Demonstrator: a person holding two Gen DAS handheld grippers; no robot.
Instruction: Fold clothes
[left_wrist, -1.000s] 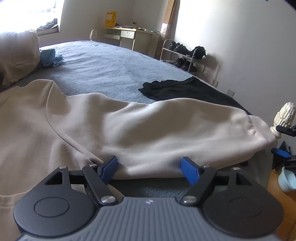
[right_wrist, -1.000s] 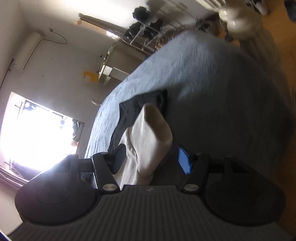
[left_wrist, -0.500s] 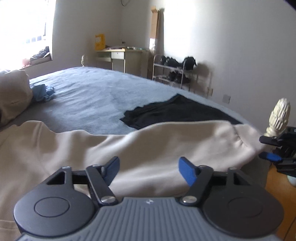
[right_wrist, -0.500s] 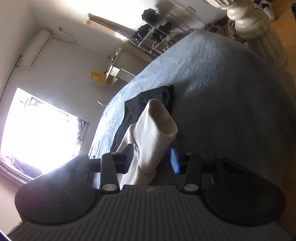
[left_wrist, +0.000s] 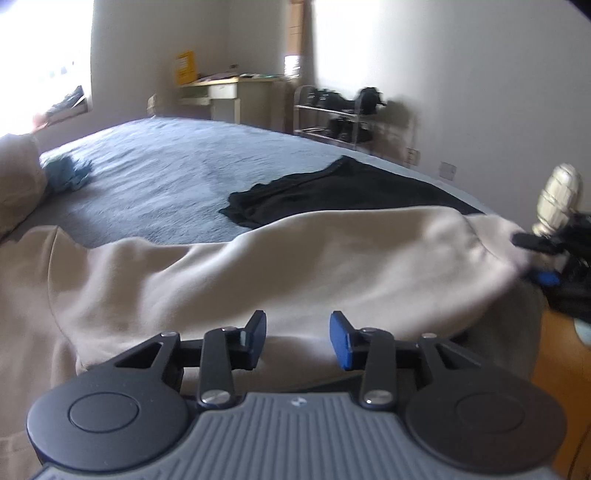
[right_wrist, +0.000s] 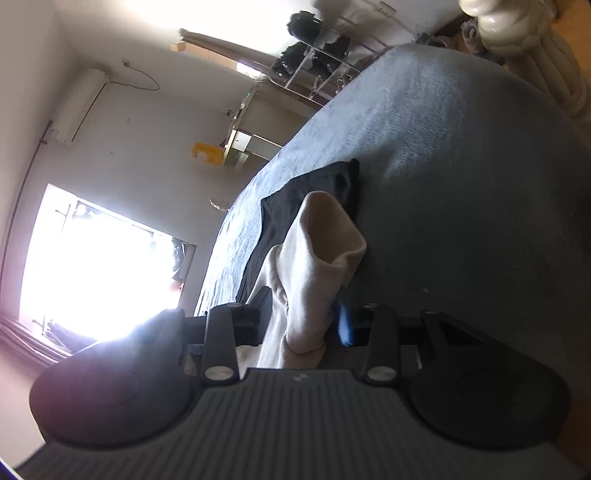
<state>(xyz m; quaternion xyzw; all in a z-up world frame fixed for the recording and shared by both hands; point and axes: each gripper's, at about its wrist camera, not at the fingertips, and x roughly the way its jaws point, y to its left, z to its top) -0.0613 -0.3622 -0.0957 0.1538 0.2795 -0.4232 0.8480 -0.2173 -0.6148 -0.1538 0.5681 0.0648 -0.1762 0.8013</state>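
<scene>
Left gripper (left_wrist: 297, 338) low over the near edge of the beige sweatshirt (left_wrist: 110, 295), jaws just been closing, a fold of cloth between the pads but a gap to see: not yet clamped. Right gripper (right_wrist: 301, 325) turned on its side at the far end, jaws also just been closing, now pinched on the cuff (right_wrist: 321, 254) of the sleeve (left_wrist: 332, 266). Probably so placed to lift the sleeve at two points and lay it across the body. Sweatshirt spread on the bed (left_wrist: 177, 173), sleeve stretched toward the bedpost (left_wrist: 557, 195). Behind, a black garment (left_wrist: 332, 192), waiting.
</scene>
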